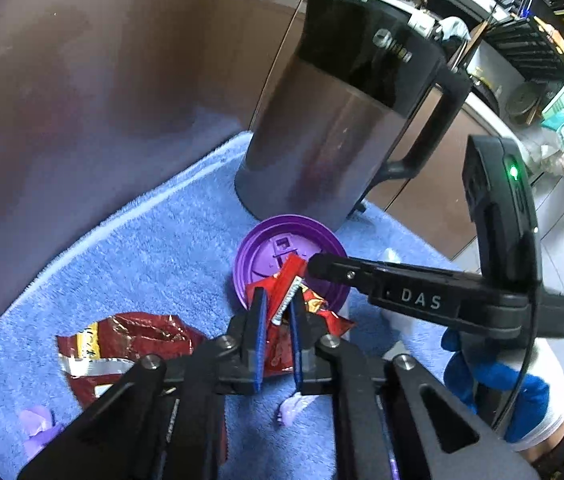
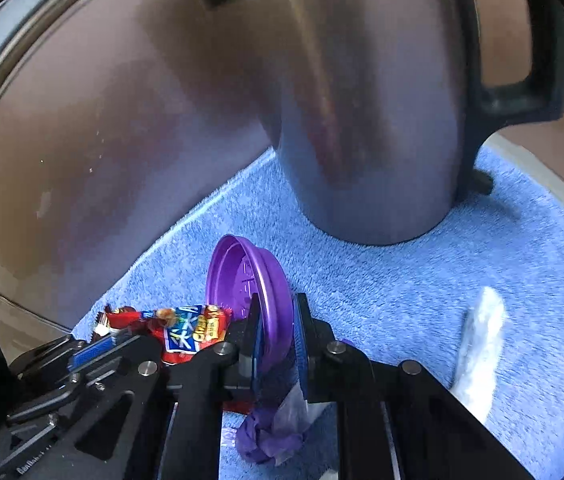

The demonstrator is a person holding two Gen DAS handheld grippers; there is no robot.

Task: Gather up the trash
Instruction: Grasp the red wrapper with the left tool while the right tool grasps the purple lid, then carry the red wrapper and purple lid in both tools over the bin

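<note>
Both pickups look made, so the step in hand is the grasp itself. At the bottom centre of the left wrist view, the left gripper (image 1: 277, 312) is clenched on a red snack wrapper (image 1: 282, 300), whose long axis runs up the frame toward the purple lid (image 1: 282, 256) just behind it. In the right wrist view the right gripper (image 2: 275, 320) pinches that lid's rim at lower centre; the lid is tipped on edge, its hollow face turned to the frame's left. Both lie on the blue towel (image 2: 402, 288). Next, I judge, comes lifting them clear without dragging the second wrapper (image 1: 129, 340) or bumping the steel kettle (image 1: 330, 128) behind.
</note>
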